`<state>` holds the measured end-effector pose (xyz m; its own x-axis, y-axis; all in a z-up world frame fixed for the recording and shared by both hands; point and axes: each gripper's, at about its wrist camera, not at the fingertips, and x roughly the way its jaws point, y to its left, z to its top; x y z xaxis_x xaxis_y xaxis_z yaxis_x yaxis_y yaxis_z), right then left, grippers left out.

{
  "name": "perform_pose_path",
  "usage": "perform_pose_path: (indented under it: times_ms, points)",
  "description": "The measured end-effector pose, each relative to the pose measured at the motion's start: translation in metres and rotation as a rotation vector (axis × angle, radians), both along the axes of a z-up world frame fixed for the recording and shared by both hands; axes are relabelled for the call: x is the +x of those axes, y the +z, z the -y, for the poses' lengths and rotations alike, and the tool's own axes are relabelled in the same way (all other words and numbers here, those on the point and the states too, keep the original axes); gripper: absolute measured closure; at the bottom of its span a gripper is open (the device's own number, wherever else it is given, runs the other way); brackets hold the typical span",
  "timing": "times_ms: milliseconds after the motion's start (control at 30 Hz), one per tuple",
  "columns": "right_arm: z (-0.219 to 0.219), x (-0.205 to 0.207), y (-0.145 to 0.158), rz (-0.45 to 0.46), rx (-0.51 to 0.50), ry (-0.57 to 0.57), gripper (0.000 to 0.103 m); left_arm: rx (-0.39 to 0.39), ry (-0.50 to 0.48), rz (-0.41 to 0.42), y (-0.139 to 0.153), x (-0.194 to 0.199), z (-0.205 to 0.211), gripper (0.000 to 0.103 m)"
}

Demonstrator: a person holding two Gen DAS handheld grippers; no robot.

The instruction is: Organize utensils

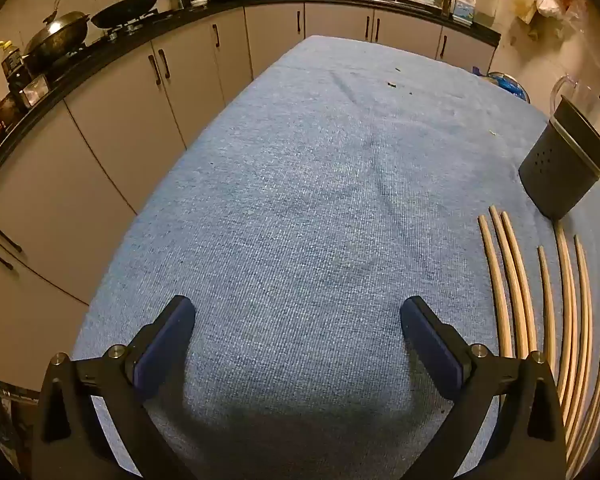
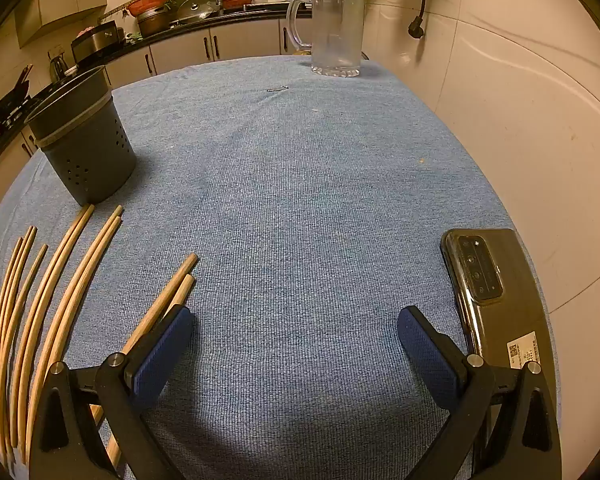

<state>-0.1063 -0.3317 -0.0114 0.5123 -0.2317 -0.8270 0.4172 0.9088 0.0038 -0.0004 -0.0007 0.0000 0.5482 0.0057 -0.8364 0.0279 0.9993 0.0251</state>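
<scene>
Several wooden chopsticks (image 1: 512, 280) lie side by side on the blue cloth at the right of the left wrist view; they also show at the left of the right wrist view (image 2: 59, 280). A dark perforated utensil holder (image 1: 564, 160) stands upright beyond them, also in the right wrist view (image 2: 81, 140). My left gripper (image 1: 297, 320) is open and empty, above bare cloth to the left of the chopsticks. My right gripper (image 2: 293, 322) is open and empty; its left finger sits over the nearest pair of chopsticks (image 2: 171, 292).
A blue cloth (image 2: 300, 200) covers the table. A clear plastic mug (image 2: 332, 32) stands at the far edge. A phone (image 2: 496, 300) lies face down at the right edge by the tiled wall. Kitchen cabinets (image 1: 139, 120) and a cluttered counter run along the left.
</scene>
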Motion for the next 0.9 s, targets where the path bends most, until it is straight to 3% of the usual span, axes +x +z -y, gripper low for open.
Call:
perform_pose_path:
  times_ms: [300, 600, 900]
  points:
    - [-0.011, -0.008, 0.006, -0.007, -0.002, 0.003, 0.0, 0.041, 0.033, 0.038, 0.011, -0.02, 0.002, 0.0]
    - [-0.061, -0.077, 0.055, 0.214, 0.011, -0.008, 0.0, 0.035, 0.013, 0.184, 0.039, -0.079, 0.011, 0.0]
    - [-0.1, -0.115, 0.055, 0.297, 0.107, 0.018, 0.004, 0.053, -0.077, 0.296, 0.053, -0.143, 0.032, 0.0]
